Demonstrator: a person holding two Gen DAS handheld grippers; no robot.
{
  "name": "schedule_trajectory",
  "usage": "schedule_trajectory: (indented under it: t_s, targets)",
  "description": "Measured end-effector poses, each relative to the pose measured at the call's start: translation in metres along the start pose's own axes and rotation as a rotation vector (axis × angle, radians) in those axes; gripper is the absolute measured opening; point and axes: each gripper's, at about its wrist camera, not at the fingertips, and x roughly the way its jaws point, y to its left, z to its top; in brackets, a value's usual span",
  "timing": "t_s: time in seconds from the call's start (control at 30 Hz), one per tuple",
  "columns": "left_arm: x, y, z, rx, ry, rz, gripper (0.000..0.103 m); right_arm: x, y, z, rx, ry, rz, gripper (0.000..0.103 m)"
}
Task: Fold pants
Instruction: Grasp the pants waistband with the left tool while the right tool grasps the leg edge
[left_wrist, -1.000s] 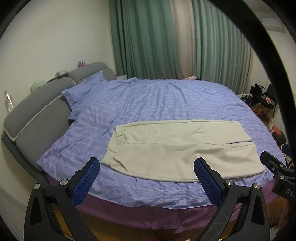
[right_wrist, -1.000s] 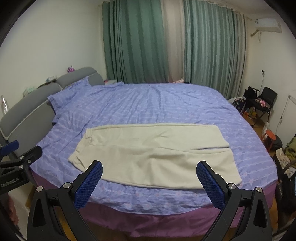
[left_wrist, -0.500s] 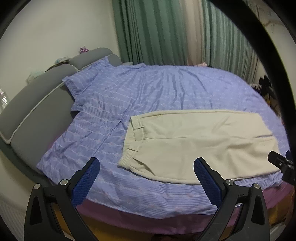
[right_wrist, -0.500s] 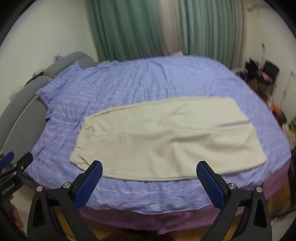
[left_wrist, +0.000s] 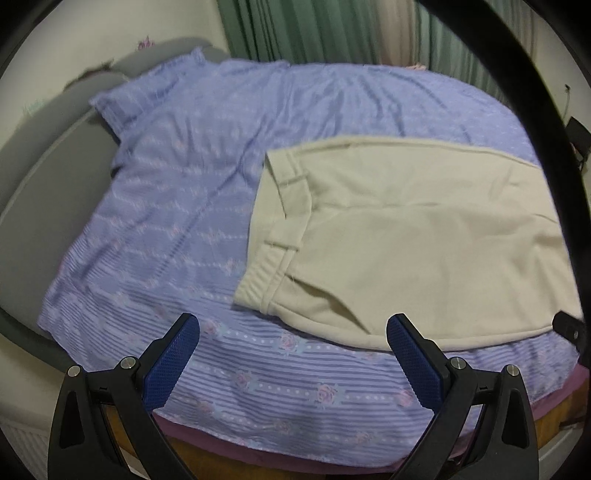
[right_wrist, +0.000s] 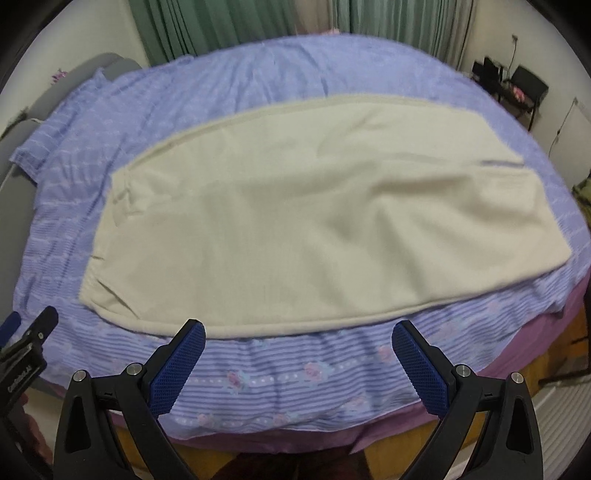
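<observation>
Both my left gripper and right gripper gape wide, empty; nipping the bedspread under the pants near edge would drag both.

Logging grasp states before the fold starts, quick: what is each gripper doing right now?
Left gripper: open, holding nothing, above the bed edge near the pants waistband.
Right gripper: open, holding nothing, short of the pants' near edge.
</observation>
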Motion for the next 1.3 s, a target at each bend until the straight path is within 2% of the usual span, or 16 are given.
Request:
schedule_trajectory:
  t_s: [0.23, 0.47, 0.7, 0.87, 0.97, 1.03, 1.07, 1.1, 1.13, 1.17, 1.2, 1.23, 1.3]
  targets:
    - [0.053, -0.007, -0.011, -0.005, 0.089, -0.017, 0.103, 0.051, -0.001, -0.005, 0.062, 0.057, -0.008, 0.102]
    - [0.089, -0.008, -0.007, -0.033, 0.153, -0.043, 0.102, 0.089, -0.007, -0.007, 0.097, 0.115, -0.008, 0.102]
    - [0.116, 0.001, -0.004, -0.139, 0.237, -0.102, 0.099, 0.117, -0.020, -0.010, 0.179, 0.189, 0.023, 0.098]
    - [0.138, 0.001, 0.000, -0.172, 0.261, -0.122, 0.094, 0.131, -0.019, -0.008, 0.150, 0.184, -0.001, 0.094]
    - [0.148, -0.003, 0.006, -0.181, 0.270, -0.149, 0.084, 0.140, -0.022, -0.004, 0.159, 0.186, 0.002, 0.092]
    - [0.152, -0.007, 0.010, -0.191, 0.286, -0.170, 0.069, 0.146, -0.024, -0.002, 0.180, 0.206, 0.010, 0.089]
    - [0.152, -0.008, 0.011, -0.194, 0.288, -0.176, 0.065, 0.147, -0.026, -0.001, 0.189, 0.215, 0.013, 0.084]
    - [0.150, -0.010, 0.013, -0.195, 0.289, -0.187, 0.053, 0.147, -0.027, 0.001, 0.195, 0.222, 0.014, 0.075]
    - [0.148, -0.014, 0.016, -0.193, 0.288, -0.187, 0.042, 0.146, -0.027, 0.004, 0.195, 0.226, 0.017, 0.070]
    - [0.144, -0.015, 0.019, -0.190, 0.283, -0.184, 0.036, 0.145, -0.028, 0.008, 0.187, 0.231, 0.026, 0.059]
    - [0.141, -0.015, 0.023, -0.185, 0.277, -0.179, 0.023, 0.143, -0.029, 0.010, 0.181, 0.235, 0.028, 0.047]
    - [0.138, -0.016, 0.026, -0.183, 0.275, -0.171, 0.017, 0.141, -0.031, 0.013, 0.177, 0.239, 0.028, 0.042]
    - [0.128, -0.013, 0.036, -0.189, 0.262, -0.161, 0.009, 0.136, -0.037, 0.022, 0.180, 0.240, 0.036, 0.021]
